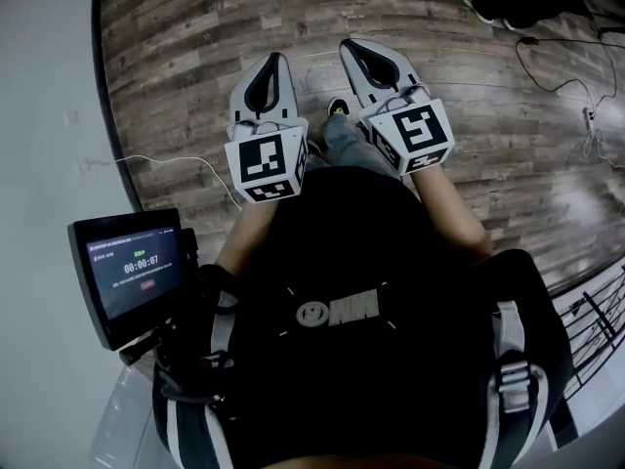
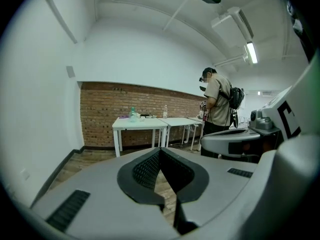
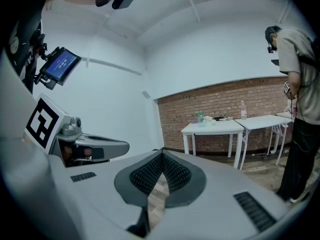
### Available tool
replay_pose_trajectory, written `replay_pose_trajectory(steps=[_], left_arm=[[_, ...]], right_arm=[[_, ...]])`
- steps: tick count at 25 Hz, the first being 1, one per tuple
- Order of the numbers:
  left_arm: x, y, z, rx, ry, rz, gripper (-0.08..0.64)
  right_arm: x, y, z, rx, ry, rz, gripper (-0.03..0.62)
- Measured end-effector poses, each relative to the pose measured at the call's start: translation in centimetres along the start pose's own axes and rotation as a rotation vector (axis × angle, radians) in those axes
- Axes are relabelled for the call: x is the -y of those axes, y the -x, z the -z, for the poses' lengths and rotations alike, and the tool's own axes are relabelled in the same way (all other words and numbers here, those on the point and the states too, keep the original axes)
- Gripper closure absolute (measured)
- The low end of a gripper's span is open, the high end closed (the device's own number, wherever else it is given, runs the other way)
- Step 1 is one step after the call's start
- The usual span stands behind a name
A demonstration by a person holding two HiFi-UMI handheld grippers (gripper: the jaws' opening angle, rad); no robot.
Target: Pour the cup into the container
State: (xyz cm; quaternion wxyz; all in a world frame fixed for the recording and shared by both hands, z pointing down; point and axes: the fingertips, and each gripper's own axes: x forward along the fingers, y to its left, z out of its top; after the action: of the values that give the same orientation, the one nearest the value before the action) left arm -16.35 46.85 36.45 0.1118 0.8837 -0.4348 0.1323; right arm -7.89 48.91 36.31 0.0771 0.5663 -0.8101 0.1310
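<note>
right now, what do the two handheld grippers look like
The left gripper and right gripper are both light grey tapering shells with black-lined oval openings. Each carries a white cube printed with black square markers. Their pads are black with a fine ribbed texture. The person wears a black top.

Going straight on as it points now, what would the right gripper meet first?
Nothing near: the shut right gripper aims over wood-plank floor toward a white table; probably floor first, depth unclear.
</note>
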Motion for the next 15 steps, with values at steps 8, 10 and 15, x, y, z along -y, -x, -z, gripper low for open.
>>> replay_pose_trajectory(steps=[8, 10, 15], left_arm=[[1.6, -6.7, -3.3, -0.014, -0.064, 0.017, 0.563], [1.3, -7.2, -3.8, -0.014, -0.069, 0.012, 0.563], [-1.6, -9.9, -4.7, -0.022, -0.062, 0.007, 0.563]], right_arm=[[5.1, -3.1, -2.5, 0.049, -0.026, -0.022, 0.598], [5.3, -3.7, -2.9, 0.057, -0.033, -0.027, 0.598], [6.4, -7.1, -3.3, 0.037, -0.042, -0.018, 0.598]])
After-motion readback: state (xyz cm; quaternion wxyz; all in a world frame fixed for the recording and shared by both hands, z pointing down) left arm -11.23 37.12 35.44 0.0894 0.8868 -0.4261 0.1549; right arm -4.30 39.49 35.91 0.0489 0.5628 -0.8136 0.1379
